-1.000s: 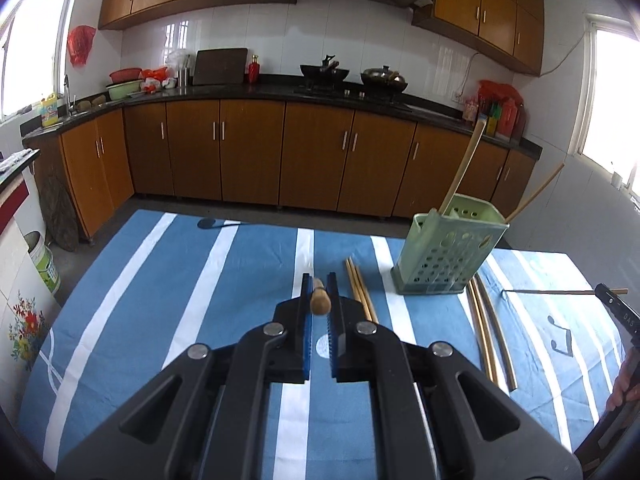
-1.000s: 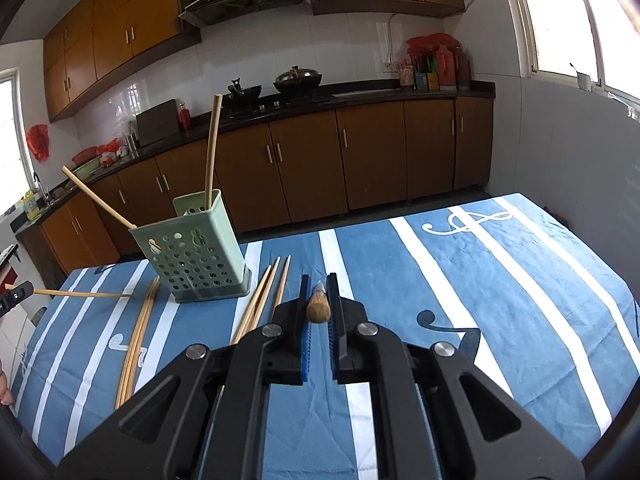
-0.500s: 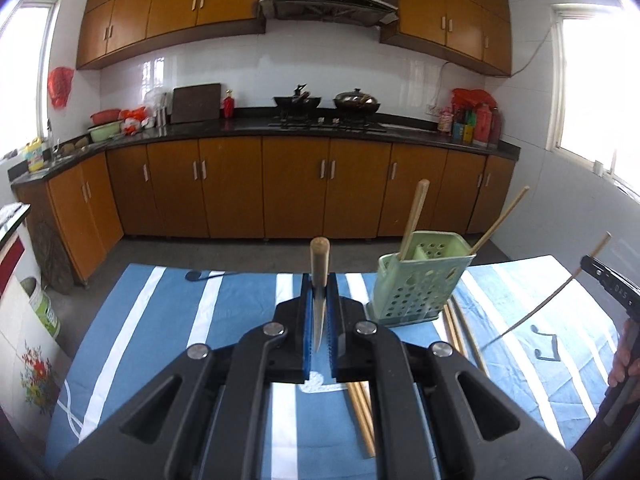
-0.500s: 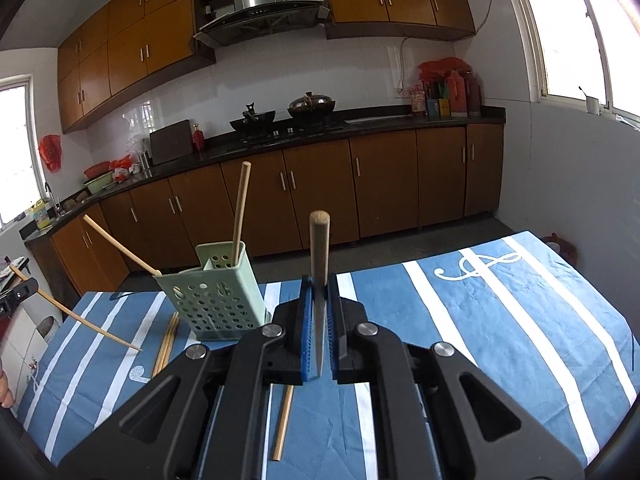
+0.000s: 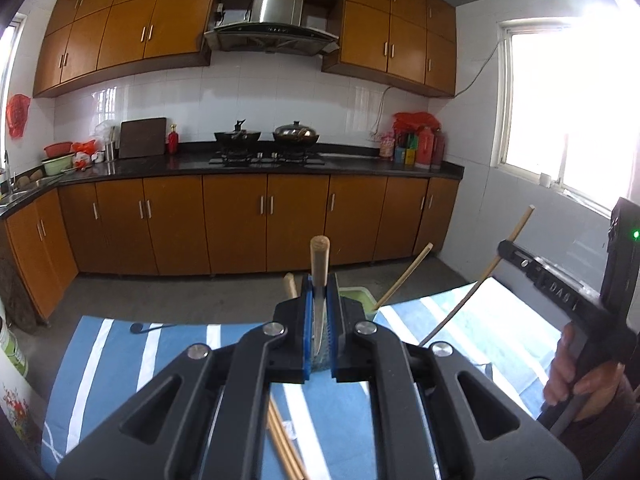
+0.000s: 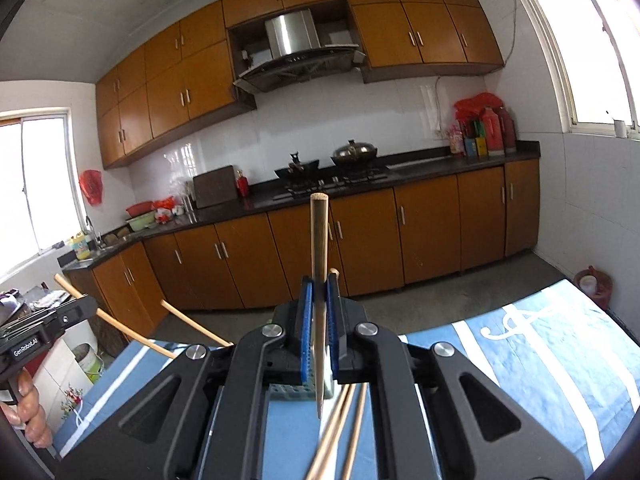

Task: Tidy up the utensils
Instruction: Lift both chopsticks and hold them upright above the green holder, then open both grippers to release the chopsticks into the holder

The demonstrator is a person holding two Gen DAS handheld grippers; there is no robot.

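Brown cabinets (image 5: 236, 220) line the far kitchen wall under a steel range hood (image 5: 276, 12), with two pans on the hob (image 5: 264, 156). Nearer, a blue cloth with white stripes (image 5: 120, 360) covers the worktop.

Left gripper (image 5: 319, 320): the fingers are clamped narrow on one wooden chopstick (image 5: 319, 264). The stick stands nearly upright between the blue pads, thick end at 12 o'clock.

Right gripper (image 6: 319, 320): the fingers are likewise pressed narrow on a second chopstick (image 6: 319, 248), thick end at 12 o'clock, tapered tip pointing to 6 o'clock below the pads.

Green perforated utensil holder (image 5: 356, 294): it stands on the cloth directly behind the left gripper and is mostly hidden by it. In the right wrist view only its lower wall shows between the fingers. Chopsticks already stand in it, leaning out toward 1 o'clock and 11 o'clock.

Loose chopsticks (image 5: 284, 444) lie flat on the cloth under the left gripper, at 6 o'clock; a further pair (image 6: 340, 432) lies under the right gripper.

In the left wrist view, at 3 o'clock, a person's hand (image 5: 580, 376) grips the handle of the right gripper. In the right wrist view, at 8 o'clock, the other hand (image 6: 28, 412) grips the left one.
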